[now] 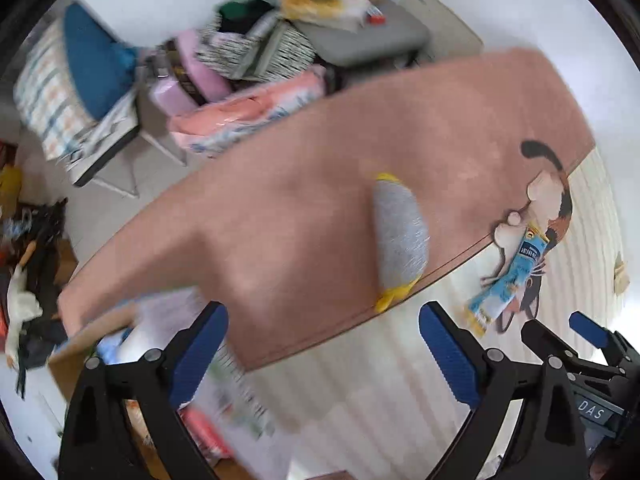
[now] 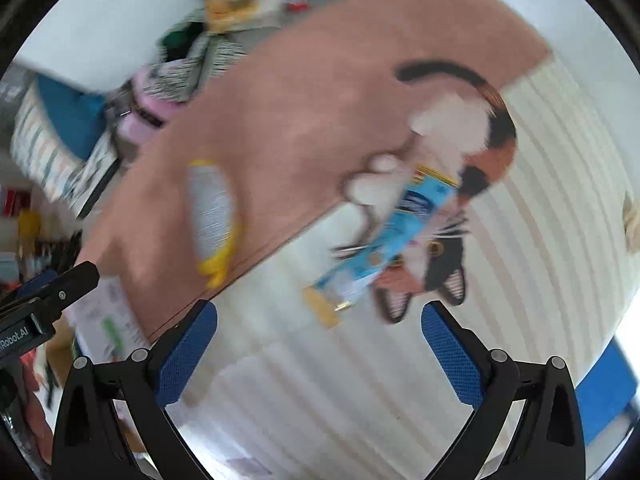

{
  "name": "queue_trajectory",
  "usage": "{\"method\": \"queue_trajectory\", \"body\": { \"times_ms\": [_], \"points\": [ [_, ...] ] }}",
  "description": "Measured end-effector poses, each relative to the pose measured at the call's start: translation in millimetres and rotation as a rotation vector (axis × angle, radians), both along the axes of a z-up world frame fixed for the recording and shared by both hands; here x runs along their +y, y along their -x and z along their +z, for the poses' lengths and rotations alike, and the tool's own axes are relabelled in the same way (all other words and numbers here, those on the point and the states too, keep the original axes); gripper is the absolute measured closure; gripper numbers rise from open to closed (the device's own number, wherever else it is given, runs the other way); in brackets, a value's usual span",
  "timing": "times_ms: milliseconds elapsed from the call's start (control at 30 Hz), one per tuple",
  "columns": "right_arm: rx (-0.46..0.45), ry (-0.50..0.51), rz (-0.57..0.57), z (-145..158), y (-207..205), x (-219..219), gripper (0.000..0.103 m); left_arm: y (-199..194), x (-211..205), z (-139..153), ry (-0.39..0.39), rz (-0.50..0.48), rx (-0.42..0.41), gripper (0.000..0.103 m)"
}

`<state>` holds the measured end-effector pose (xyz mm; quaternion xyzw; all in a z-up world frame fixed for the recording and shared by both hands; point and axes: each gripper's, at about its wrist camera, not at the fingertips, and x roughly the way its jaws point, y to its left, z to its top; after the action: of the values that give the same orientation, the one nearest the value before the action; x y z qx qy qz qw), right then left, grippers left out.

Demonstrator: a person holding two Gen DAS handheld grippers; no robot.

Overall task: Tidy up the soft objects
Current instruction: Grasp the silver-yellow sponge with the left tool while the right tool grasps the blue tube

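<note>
A grey soft toy with yellow ends lies on the pink half of a rug; it also shows in the right wrist view. A light blue packet lies on the rug's calico cat picture; the packet shows in the right wrist view too. My left gripper is open and empty, above the rug's near edge. My right gripper is open and empty over the cream ribbed half. The right gripper shows at the left view's lower right.
A cardboard box with papers sits at the lower left. Behind the rug are pink and striped fabrics, a blue cushion on a chair and a grey low table with clutter. Dark items lie on the floor at left.
</note>
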<state>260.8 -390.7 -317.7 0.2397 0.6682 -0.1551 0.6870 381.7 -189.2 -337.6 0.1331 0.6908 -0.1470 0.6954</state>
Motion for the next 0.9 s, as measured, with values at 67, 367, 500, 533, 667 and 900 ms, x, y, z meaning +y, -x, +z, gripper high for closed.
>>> {"method": "queue_trajectory", "body": {
  "times_ms": [67, 367, 500, 533, 667, 900],
  "points": [
    [0.02, -0.02, -0.047, -19, -1, -22, 0.0, -10, -22, -21, -0.009, -0.02, 0.046, 0.007],
    [0.099, -0.092, -0.149, -84, -11, -70, 0.001, -26, -90, -101, -0.107, -0.102, 0.187, 0.008],
    [0.131, -0.117, -0.16, -105, -13, -78, 0.006, -29, -94, -120, -0.129, -0.083, 0.222, 0.008],
    [0.137, -0.125, -0.163, -110, -12, -79, 0.006, -30, -94, -123, -0.131, -0.077, 0.226, 0.008],
    [0.157, -0.156, -0.169, -124, -7, -78, 0.021, -33, -90, -131, -0.139, -0.05, 0.258, 0.05],
    [0.149, -0.111, -0.128, -127, -21, -64, 0.076, -26, -86, -122, -0.134, -0.034, 0.206, 0.055]
  ]
}}
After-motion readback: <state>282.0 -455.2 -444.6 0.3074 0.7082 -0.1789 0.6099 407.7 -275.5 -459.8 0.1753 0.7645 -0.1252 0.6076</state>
